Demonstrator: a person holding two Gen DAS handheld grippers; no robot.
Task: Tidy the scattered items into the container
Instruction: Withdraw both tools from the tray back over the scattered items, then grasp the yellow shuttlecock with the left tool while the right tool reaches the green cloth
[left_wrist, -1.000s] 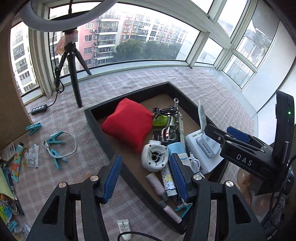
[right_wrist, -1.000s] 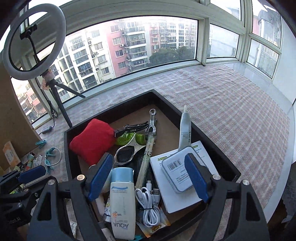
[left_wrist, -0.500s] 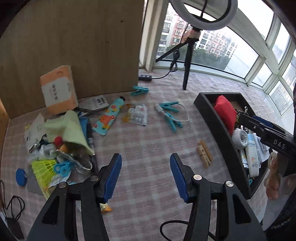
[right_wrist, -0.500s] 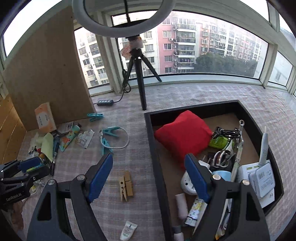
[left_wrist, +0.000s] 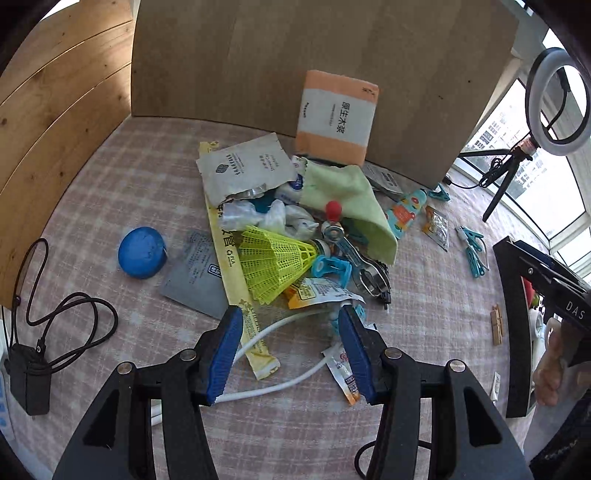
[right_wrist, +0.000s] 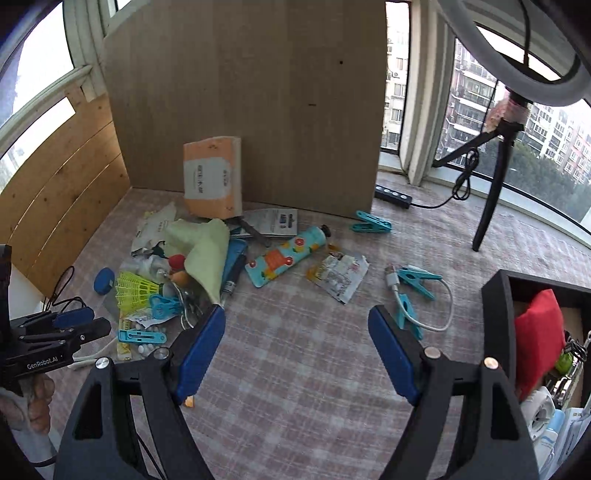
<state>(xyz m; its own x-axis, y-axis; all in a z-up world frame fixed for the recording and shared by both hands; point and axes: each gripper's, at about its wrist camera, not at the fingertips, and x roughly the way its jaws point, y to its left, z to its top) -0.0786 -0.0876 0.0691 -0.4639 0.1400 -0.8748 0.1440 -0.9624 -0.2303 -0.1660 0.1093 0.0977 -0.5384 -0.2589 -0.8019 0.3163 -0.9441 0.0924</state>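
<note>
My left gripper (left_wrist: 290, 321) hangs open over the near edge of a heap of loose items, with nothing between its pads. A white cable (left_wrist: 280, 384) lies on the cloth under it. Just ahead are a yellow shuttlecock (left_wrist: 275, 267), a green cloth (left_wrist: 347, 199) and a blue round case (left_wrist: 142, 252). My right gripper (right_wrist: 297, 317) is open and empty above bare checked cloth. Beyond it lie a teal patterned tube (right_wrist: 286, 260), a foil sachet (right_wrist: 341, 275) and teal clips on a short white cable (right_wrist: 417, 280). The black container (right_wrist: 496, 295) sits at the right edge, holding a red cushion (right_wrist: 537, 339).
A brown board (right_wrist: 240, 110) stands behind the heap with an orange tissue pack (left_wrist: 338, 116) leaning on it. A black cable and adapter (left_wrist: 29, 369) lie at the far left. A ring-light tripod (right_wrist: 491, 192) and power strip (right_wrist: 393, 197) stand by the window. Wooden pegs (left_wrist: 496, 325) lie near the container.
Both grippers have swung left from above the container to the scattered items. The container has slid to the right edge of both views. Both stay open and empty.
</note>
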